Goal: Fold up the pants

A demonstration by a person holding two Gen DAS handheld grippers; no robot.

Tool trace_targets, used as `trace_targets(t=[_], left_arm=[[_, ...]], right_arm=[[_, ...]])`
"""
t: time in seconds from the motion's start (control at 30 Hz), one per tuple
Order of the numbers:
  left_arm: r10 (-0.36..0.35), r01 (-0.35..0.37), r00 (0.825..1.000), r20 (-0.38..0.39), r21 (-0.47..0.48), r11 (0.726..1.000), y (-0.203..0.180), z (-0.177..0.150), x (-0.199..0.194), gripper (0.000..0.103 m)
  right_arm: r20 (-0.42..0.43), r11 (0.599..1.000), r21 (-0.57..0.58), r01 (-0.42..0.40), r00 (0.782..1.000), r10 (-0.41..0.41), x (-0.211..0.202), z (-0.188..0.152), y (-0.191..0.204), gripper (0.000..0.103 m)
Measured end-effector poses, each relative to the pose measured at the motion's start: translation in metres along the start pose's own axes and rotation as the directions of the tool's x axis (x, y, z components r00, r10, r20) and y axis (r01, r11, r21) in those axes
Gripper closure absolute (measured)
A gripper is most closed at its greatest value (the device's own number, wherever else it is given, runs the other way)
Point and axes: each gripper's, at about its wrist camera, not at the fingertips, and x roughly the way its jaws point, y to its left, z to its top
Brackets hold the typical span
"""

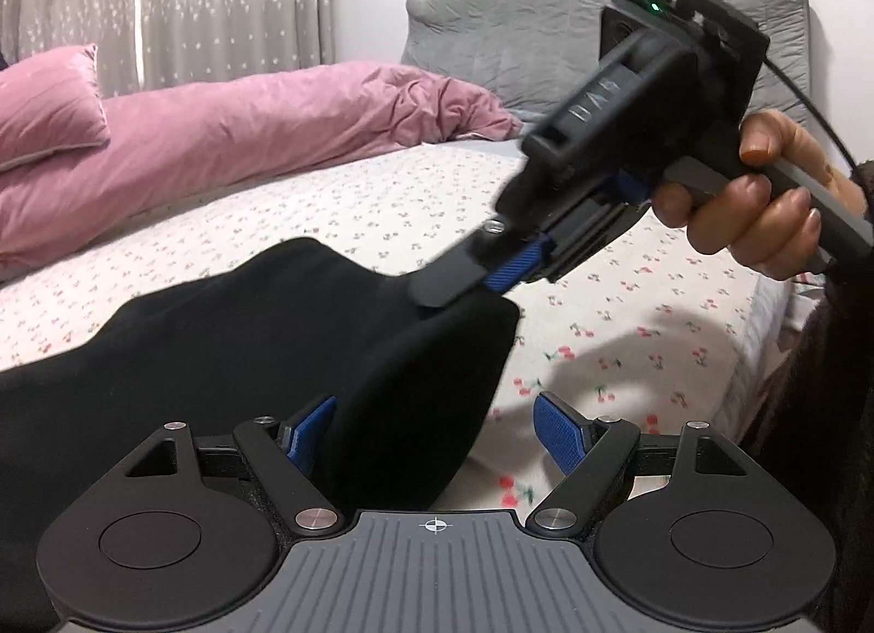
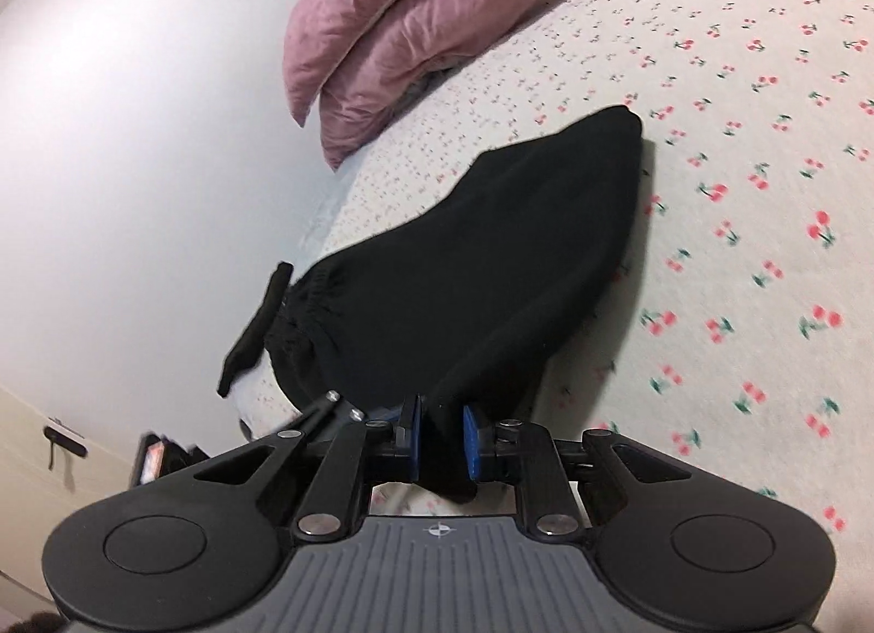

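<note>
the bed (image 1: 628, 294) with its cherry-print sheet carries everything. a pink duvet (image 1: 246, 125) and pink pillow (image 1: 49, 103) lie along the bed's far side, with a grey headboard (image 1: 519, 43) beyond. the black pants (image 1: 246, 360) lie on the bed, one corner lifted. the right gripper (image 1: 464, 289) has its jaws pinched on that raised fabric. the left gripper (image 1: 431, 436) has its jaws spread wide, with pants cloth lying loosely between them, ungripped.

Right gripper (image 2: 442, 439) clamped on black cloth (image 2: 491, 272) (bare hand (image 1: 765, 201) wrapped round its handle), left gripper (image 1: 431, 433) spread wide, its pads pressing on nothing.
</note>
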Motion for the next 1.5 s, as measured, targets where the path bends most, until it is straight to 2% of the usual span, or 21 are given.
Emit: trace_targets(t=[0.1,0.27,0.37,0.4,0.43,0.47,0.53,0.6,0.73,0.77,0.87,0.93,0.97,1.0,1.03,1.07,1.17,1.27,1.33,1.4,1.5], left_arm=[[0.039,-0.039,0.999,0.0,-0.011,0.999,-0.005,0.004,0.008,0.023],[0.131,-0.134,0.99,-0.057,-0.054,0.989,-0.007,0.005,0.029,0.026],[0.195,-0.2,0.979,-0.066,-0.091,0.975,-0.006,0.004,0.035,0.043],[0.22,-0.226,0.973,-0.068,-0.094,0.97,-0.006,0.004,0.036,0.055],[0.236,-0.242,0.969,-0.07,-0.1,0.965,-0.005,0.005,0.036,0.061],[0.236,-0.243,0.969,-0.072,-0.115,0.963,-0.002,0.005,0.035,0.061],[0.229,-0.238,0.971,-0.07,-0.152,0.959,0.002,0.006,0.031,0.065],[0.225,-0.233,0.972,-0.064,-0.168,0.958,0.004,0.005,0.028,0.067],[0.22,-0.226,0.974,-0.056,-0.172,0.959,0.003,0.004,0.024,0.067],[0.218,-0.225,0.974,-0.055,-0.175,0.959,0.001,0.004,0.023,0.067],[0.21,-0.216,0.976,-0.05,-0.193,0.957,0.005,0.004,0.02,0.069],[0.208,-0.213,0.977,-0.042,-0.203,0.956,0.006,0.004,0.018,0.072],[0.208,-0.212,0.977,-0.038,-0.208,0.955,0.007,0.004,0.016,0.073],[0.208,-0.21,0.978,-0.036,-0.214,0.954,0.008,0.004,0.014,0.075],[0.206,-0.209,0.978,-0.033,-0.22,0.953,0.009,0.004,0.012,0.078],[0.207,-0.207,0.978,-0.025,-0.229,0.951,0.011,0.005,0.009,0.08],[0.216,-0.2,0.976,0.022,-0.289,0.936,0.02,0.007,-0.006,0.085],[0.244,-0.2,0.965,0.093,-0.335,0.921,0.031,0.011,-0.027,0.086],[0.277,-0.211,0.951,0.136,-0.371,0.904,0.037,0.012,-0.042,0.086],[0.309,-0.22,0.938,0.159,-0.419,0.881,0.046,0.013,-0.055,0.086],[0.376,-0.242,0.909,0.181,-0.506,0.828,0.064,0.012,-0.077,0.087]], right_arm=[[-0.004,1.0,0.014,-0.012,1.0,0.012,0.003,0.007,0.0,0.084],[-0.019,0.999,0.023,-0.026,0.999,0.027,0.008,0.014,-0.003,0.08],[-0.008,1.0,0.02,-0.009,1.0,0.009,0.003,0.019,-0.007,0.077],[0.01,1.0,0.026,0.003,1.0,-0.004,0.0,0.021,-0.01,0.072],[0.035,0.999,0.039,0.019,0.999,-0.02,-0.005,0.024,-0.015,0.065],[0.067,0.998,0.05,0.047,0.996,-0.051,-0.01,0.025,-0.02,0.049],[0.112,0.991,0.068,0.114,0.986,-0.121,-0.015,0.031,-0.03,0.046],[0.119,0.985,0.112,0.129,0.983,-0.143,-0.015,0.036,-0.043,0.046],[0.104,0.966,0.208,0.155,0.978,-0.18,0.001,0.041,-0.071,0.049],[0.101,0.963,0.224,0.15,0.979,-0.176,0.007,0.041,-0.074,0.054],[0.128,0.962,0.259,0.088,0.984,-0.124,0.023,0.049,-0.079,0.056],[0.158,0.961,0.266,0.078,0.98,-0.123,0.033,0.055,-0.08,0.06],[0.179,0.959,0.273,0.079,0.975,-0.131,0.038,0.057,-0.081,0.067],[0.196,0.955,0.285,0.087,0.97,-0.147,0.044,0.059,-0.082,0.081],[0.209,0.951,0.296,0.087,0.966,-0.153,0.047,0.059,-0.082,0.086],[0.227,0.95,0.303,0.077,0.962,-0.15,0.049,0.057,-0.079,0.089],[0.289,0.963,0.267,0.037,0.95,-0.117,0.04,0.058,-0.059,0.091],[0.314,0.97,0.243,-0.003,0.946,-0.076,0.043,0.071,-0.03,0.091],[0.318,0.979,0.203,0.004,0.946,-0.07,0.052,0.08,-0.003,0.092],[0.316,0.987,0.159,0.011,0.947,-0.062,0.064,0.088,0.022,0.092],[0.3,0.995,0.1,0.013,0.953,-0.043,0.09,0.098,0.057,0.092]])
